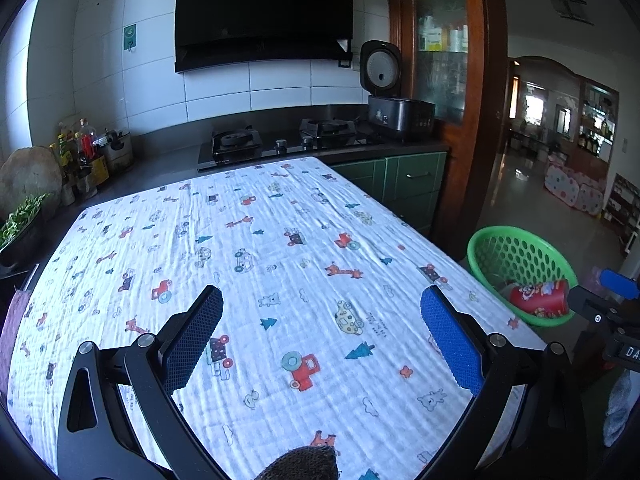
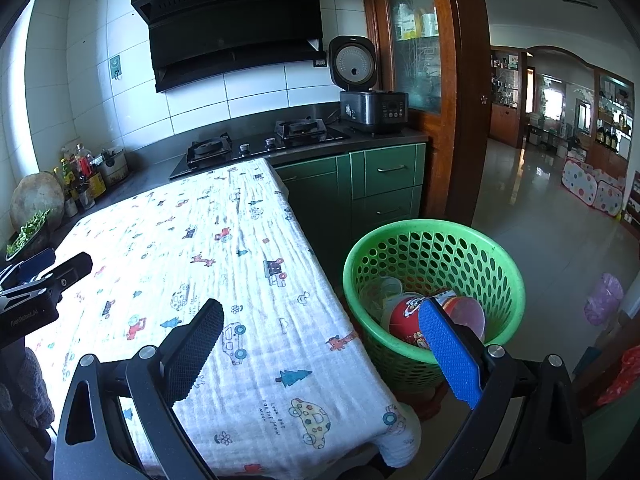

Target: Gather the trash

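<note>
My left gripper hangs over the table with its jaws wide apart and nothing between them; only the printed cloth shows in the gap. A brown knitted edge pokes in at 6 o'clock of that view, and I cannot tell what it belongs to. At 3 o'clock there, off the table's right edge, I see the right tool's body and, beyond it, the green basket with a red cup lying inside.

My right gripper also stands spread and empty, straddling the table's right edge: its black finger is over the cloth, its blue finger is in front of the basket. The basket sits on the floor just beside the table, at about 2 o'clock from the jaws. Inside it the trash is piled: the red cup on its side, with clear plastic cups at its 10 o'clock. The left tool's body shows at 9 o'clock in this view.

Farther on, at 12 o'clock, are the stove and the hood above it. A rice cooker, lid up, stands at 1 o'clock on the counter. Bottles crowd the counter at 10 o'clock.
</note>
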Available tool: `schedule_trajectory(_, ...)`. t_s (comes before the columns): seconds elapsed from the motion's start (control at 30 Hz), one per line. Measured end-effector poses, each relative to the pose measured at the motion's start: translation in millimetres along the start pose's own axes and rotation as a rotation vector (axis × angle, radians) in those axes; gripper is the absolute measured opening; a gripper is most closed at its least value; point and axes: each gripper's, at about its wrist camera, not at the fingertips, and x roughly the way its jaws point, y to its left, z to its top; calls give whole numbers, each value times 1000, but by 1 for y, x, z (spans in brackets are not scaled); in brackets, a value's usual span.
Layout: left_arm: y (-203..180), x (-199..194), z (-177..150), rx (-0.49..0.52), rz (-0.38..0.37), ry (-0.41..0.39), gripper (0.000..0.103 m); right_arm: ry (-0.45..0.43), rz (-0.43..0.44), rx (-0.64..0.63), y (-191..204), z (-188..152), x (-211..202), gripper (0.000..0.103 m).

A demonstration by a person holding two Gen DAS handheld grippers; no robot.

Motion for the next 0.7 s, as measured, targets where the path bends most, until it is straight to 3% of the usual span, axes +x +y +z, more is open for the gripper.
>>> schedule_trajectory(0.7, 0, 6, -4, 8, -26, 26, 98, 8, 11, -6, 3, -1, 2, 95)
